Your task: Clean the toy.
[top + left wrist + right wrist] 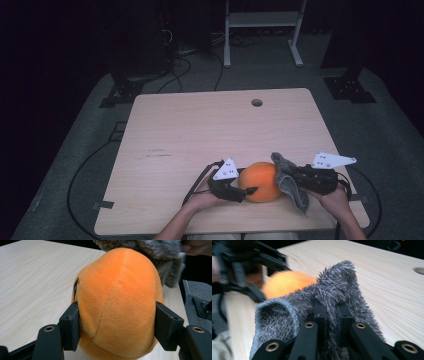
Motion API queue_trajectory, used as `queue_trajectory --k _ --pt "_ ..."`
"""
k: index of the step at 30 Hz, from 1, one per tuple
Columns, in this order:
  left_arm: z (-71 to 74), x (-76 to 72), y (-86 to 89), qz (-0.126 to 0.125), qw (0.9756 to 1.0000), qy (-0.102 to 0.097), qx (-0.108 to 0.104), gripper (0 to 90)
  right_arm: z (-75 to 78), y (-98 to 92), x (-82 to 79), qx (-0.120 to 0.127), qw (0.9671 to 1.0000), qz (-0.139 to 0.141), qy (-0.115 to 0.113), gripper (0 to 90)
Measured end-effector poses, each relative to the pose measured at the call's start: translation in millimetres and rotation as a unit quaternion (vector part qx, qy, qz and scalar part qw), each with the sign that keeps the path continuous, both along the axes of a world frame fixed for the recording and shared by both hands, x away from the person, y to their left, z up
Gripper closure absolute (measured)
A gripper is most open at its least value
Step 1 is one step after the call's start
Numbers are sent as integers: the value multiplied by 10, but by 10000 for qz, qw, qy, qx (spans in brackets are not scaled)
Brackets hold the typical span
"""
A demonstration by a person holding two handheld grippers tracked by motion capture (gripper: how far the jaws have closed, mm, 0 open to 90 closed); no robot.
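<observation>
Orange round plush toy (120,305) sits near the table's (200,125) front edge, clamped on both sides by the left gripper's (240,190) jaws. The right gripper's (331,312) jaws are pinched tight on a grey fuzzy cloth (337,285) touching the toy's top; wiping looks underway, its extent unclear.
</observation>
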State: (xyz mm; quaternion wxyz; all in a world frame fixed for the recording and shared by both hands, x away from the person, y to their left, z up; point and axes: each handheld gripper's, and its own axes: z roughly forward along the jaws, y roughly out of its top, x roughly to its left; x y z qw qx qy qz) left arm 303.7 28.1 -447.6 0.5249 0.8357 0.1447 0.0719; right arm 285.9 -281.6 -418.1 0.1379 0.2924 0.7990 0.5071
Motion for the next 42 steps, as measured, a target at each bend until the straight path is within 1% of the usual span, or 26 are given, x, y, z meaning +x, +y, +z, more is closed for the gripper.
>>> queue_trajectory --k 3,5,7,8,10,11,12,13,14,16,17,19,20,22,23,25,27,28,30,32,34,36,38,39,40,42 --pt "11 6 -4 7 10000 10 -42 325 36 -40 -20 34 9999 -143 -3 810" --pt "12 -1 -13 18 10000 -6 -38 326 119 11 -62 112 9999 -18 -126 810" --pt "12 -11 -20 33 10000 -85 4 330 174 96 -92 280 9990 272 -202 810" --pt "12 -12 -15 24 10000 -82 19 331 180 146 -103 234 9988 369 -221 810" --pt "12 -13 -4 33 10000 -42 -25 334 155 195 -105 82 9990 368 -253 810" --pt "16 -9 0 28 10000 -15 -54 335 139 169 -94 131 9992 314 -205 810" --pt "18 -5 -1 37 10000 -8 -69 335 120 124 -74 85 9996 183 -190 810" --pt "19 -6 -2 56 9999 11 -95 335 93 71 -52 -59 9998 -15 -179 810" --pt "19 -10 -4 59 9999 -1 -109 336 61 -1 -25 -100 9997 -193 -103 810" --pt "26 -20 -8 42 9999 -72 -66 336 42 -109 -14 41 9993 -374 2 811" --pt "26 -24 -15 46 9999 -78 -78 336 68 -116 -30 92 9995 -316 -24 810" --pt "29 -23 -23 38 9999 -101 -71 336 144 -59 -77 321 9994 -10 -160 810" --pt "30 -22 -25 32 9999 -112 -62 336 176 -4 -99 349 9991 145 -210 810" --pt "27 -27 -23 53 9999 -109 -69 337 184 111 -111 111 9991 303 -277 809" --pt "24 -30 -20 57 9999 -90 -88 337 156 134 -100 35 9993 253 -257 809" --pt "27 -28 -16 63 9998 -39 -178 339 90 75 -47 79 9998 78 -141 810" --pt "60 -28 -21 71 9995 -1 -316 342 61 -27 -18 -32 9996 -272 -42 811" --pt "87 -32 -24 74 9994 -41 -332 343 74 -63 -33 53 9995 -313 -36 810" --pt "145 -41 -16 95 9991 -70 -414 344 165 -45 -92 207 9995 -158 -174 810" --pt "191 -56 4 110 9985 -115 -517 348 269 39 -138 470 9982 109 -346 810" --pt "221 -66 32 166 9985 -181 -498 349 302 135 -148 409 9980 192 -436 810" --pt "225 -52 66 216 9986 -201 -435 350 234 121 -95 352 9988 129 -323 810" --pt "216 -33 85 270 9987 -167 -394 349 78 69 -27 22 9999 -124 -101 810" --pt "209 -34 87 277 9988 -158 -366 349 13 41 -4 -55 9998 -190 42 810" --pt "198 -33 82 276 9988 -179 -352 350 -13 20 5 -36 9997 -213 120 810" --pt "191 -35 69 254 9989 -171 -355 351 51 34 -16 120 9998 -184 4 809"
